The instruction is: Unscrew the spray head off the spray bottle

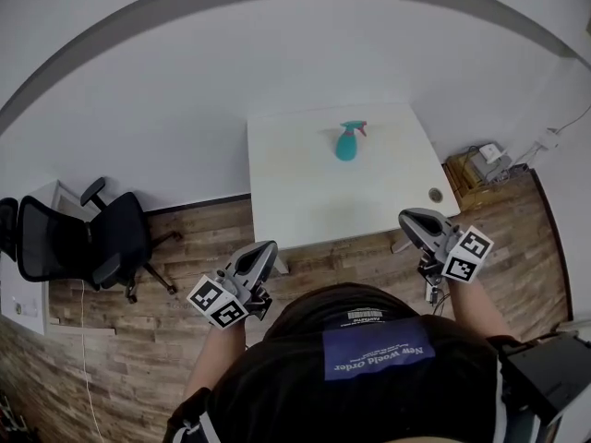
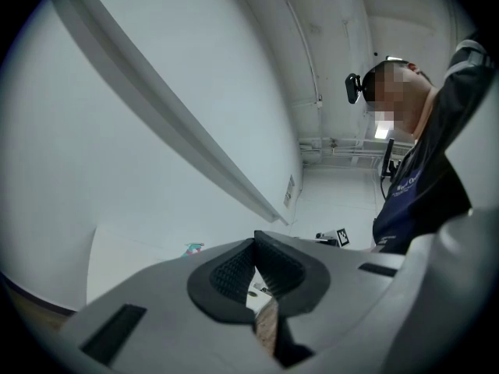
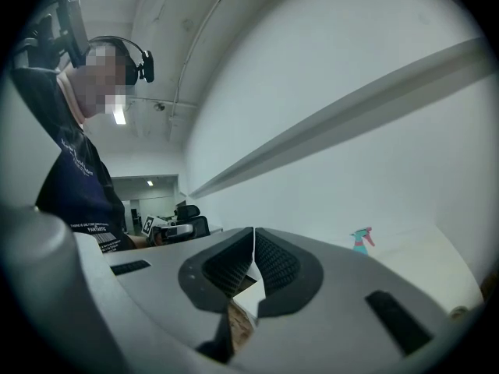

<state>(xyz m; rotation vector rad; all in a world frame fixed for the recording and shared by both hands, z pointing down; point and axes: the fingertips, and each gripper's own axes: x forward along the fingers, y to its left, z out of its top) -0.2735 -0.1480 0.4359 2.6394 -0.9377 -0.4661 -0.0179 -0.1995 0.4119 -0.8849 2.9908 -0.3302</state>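
While the spray bottle (image 1: 347, 142) stands upright and untouched near the far edge of the white bench (image 1: 305, 201), I hold both grippers well short of it, over the wood-plank floor (image 1: 166, 340) on the bench's near side. I see the left gripper (image 1: 266, 252) low at the left and the right gripper (image 1: 408, 218) beside the bench's near right corner. Each carries a cube of black-and-white square markers.

Both pairs of fingers are pressed together with nothing between them. In the left gripper view the dark ribbed pads (image 2: 234, 275) meet along a thin seam, and the right gripper view shows the same (image 3: 277, 265). I judge the unscrewing not yet begun, so empty, closed fingers suit an approach.

The bottle is teal plastic, a rounded body narrowing to a neck, with its teal-and-pink spray head (image 1: 355, 126) still screwed on. The bench top looks smooth and matte. A black office chair (image 1: 74, 238) stands well apart at the left.
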